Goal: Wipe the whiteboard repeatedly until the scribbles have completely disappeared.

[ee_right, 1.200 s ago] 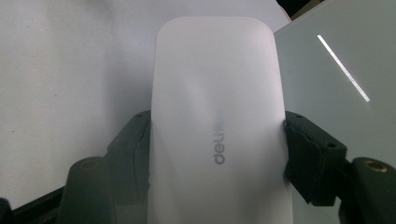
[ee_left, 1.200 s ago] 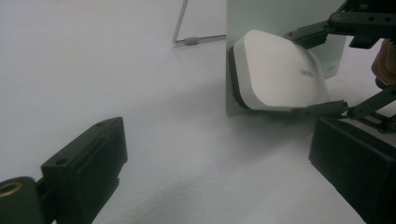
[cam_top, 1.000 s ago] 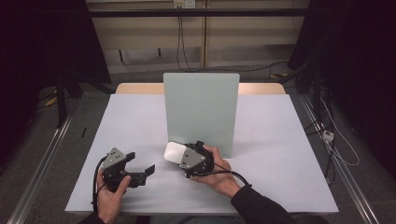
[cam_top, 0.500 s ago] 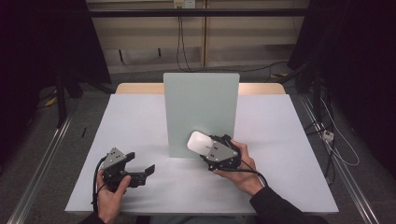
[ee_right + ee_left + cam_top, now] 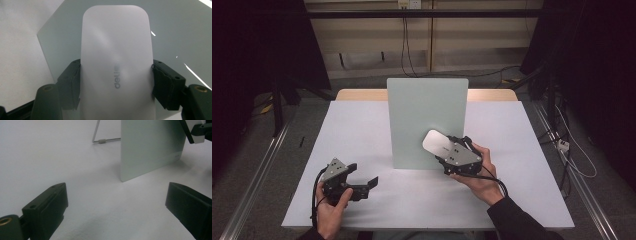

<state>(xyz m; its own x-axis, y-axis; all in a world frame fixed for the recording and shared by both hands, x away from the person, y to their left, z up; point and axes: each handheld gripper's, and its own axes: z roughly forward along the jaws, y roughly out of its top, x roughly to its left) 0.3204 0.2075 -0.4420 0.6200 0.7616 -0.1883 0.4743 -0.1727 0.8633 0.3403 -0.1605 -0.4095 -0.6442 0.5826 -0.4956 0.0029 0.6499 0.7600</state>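
L gripper (image 5: 362, 186) is resting low on the white table (image 5: 362, 125) w/ jaws spread wide, nothing between them. In the middle, the pale green board (image 5: 427, 120) is standing upright on its wire stand. R gripper (image 5: 443, 150) is pinching a white eraser (image 5: 435, 141) by its long edges, holding it up against the board's face. Eraser looks light, stiff, smooth-shelled, prob. slippery; side-edge grip near mid-length seems right.
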